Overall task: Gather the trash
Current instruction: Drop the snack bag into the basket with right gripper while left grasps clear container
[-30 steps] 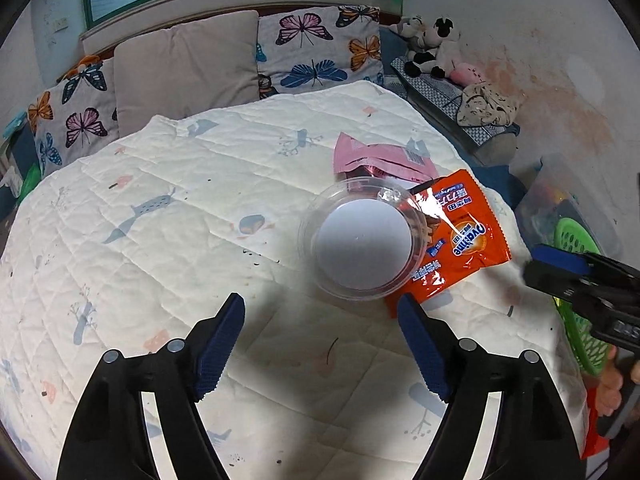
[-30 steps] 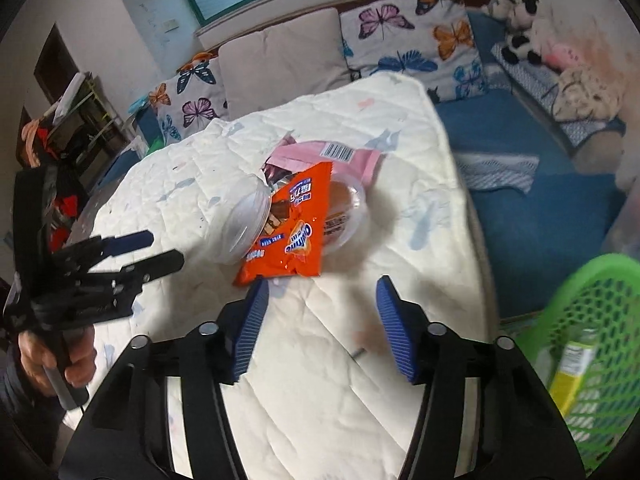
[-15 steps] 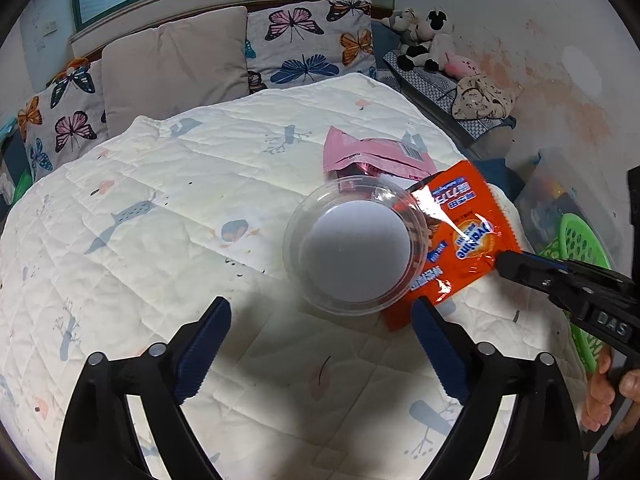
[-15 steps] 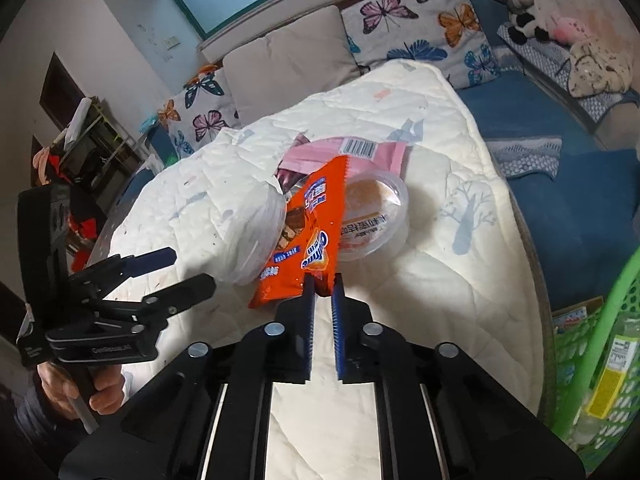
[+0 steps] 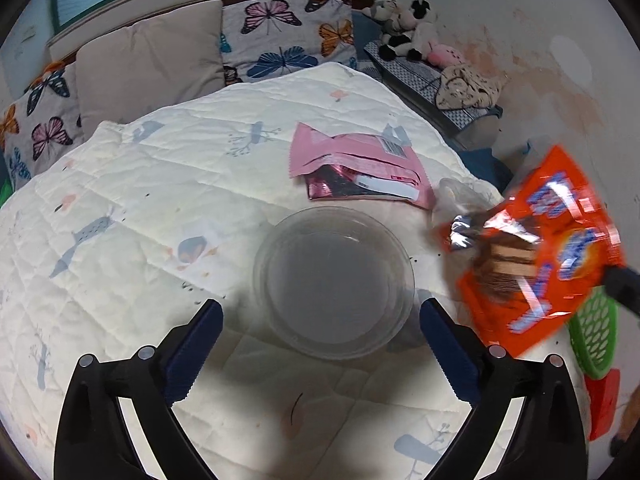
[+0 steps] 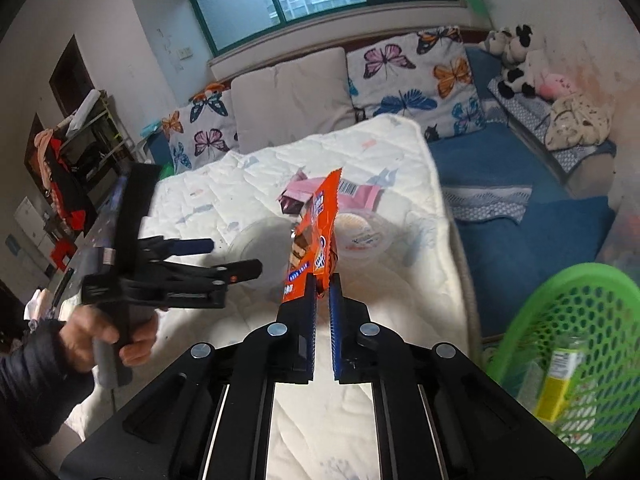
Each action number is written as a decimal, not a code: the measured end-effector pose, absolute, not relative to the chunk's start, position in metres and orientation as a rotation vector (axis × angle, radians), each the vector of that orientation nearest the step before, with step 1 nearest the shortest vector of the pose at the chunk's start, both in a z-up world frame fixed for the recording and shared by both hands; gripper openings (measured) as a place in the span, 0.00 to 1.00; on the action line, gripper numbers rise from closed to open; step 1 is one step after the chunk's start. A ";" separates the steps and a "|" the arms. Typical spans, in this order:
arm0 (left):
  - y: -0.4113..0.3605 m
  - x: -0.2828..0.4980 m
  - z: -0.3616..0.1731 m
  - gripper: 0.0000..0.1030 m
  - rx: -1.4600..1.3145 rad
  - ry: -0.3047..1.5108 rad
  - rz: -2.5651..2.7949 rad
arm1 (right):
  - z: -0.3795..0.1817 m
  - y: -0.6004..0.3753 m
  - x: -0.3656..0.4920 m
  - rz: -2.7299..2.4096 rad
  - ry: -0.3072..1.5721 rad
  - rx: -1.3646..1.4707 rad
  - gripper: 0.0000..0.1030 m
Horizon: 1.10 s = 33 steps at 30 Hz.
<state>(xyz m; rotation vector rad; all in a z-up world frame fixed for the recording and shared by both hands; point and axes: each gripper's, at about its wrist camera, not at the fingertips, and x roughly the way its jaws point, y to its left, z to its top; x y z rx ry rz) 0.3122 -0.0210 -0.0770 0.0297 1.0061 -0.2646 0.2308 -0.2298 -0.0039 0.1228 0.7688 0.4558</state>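
Observation:
A clear plastic bowl (image 5: 332, 280) sits on the white quilt (image 5: 160, 200), just ahead of my left gripper (image 5: 320, 308). Its jaws are opening, one on each side of the bowl's near rim, and neither pad touches it. My right gripper (image 6: 322, 284) is shut on the bottom edge of an orange snack wrapper (image 6: 316, 224), which hangs lifted above the quilt. In the left wrist view the orange wrapper (image 5: 552, 248) is blurred at the right. A pink wrapper (image 5: 360, 160) lies behind the bowl. A labelled clear lid (image 6: 360, 232) rests beside them.
A green mesh basket (image 6: 580, 320) stands off the quilt's right edge with a yellow-green carton (image 6: 560, 380) inside. Butterfly pillows (image 6: 412, 80) and stuffed toys (image 6: 516, 60) line the back. A hand (image 6: 104, 340) holds the left gripper (image 6: 236, 256) at the left.
My right gripper closed on the orange wrapper and lifted it off the quilt toward the right. My left gripper widened its jaws and came closer to the clear bowl.

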 end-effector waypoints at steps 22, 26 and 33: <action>-0.043 0.327 -0.098 0.90 0.128 0.997 -0.276 | 0.017 -0.311 0.189 0.289 0.721 0.160 0.06; -0.042 0.325 -0.094 0.87 0.132 0.978 -0.268 | 0.016 -0.326 0.184 0.246 0.727 0.165 0.06; -0.043 0.304 -0.071 0.87 0.125 0.928 -0.283 | 0.014 -0.354 0.179 0.169 0.723 0.173 0.06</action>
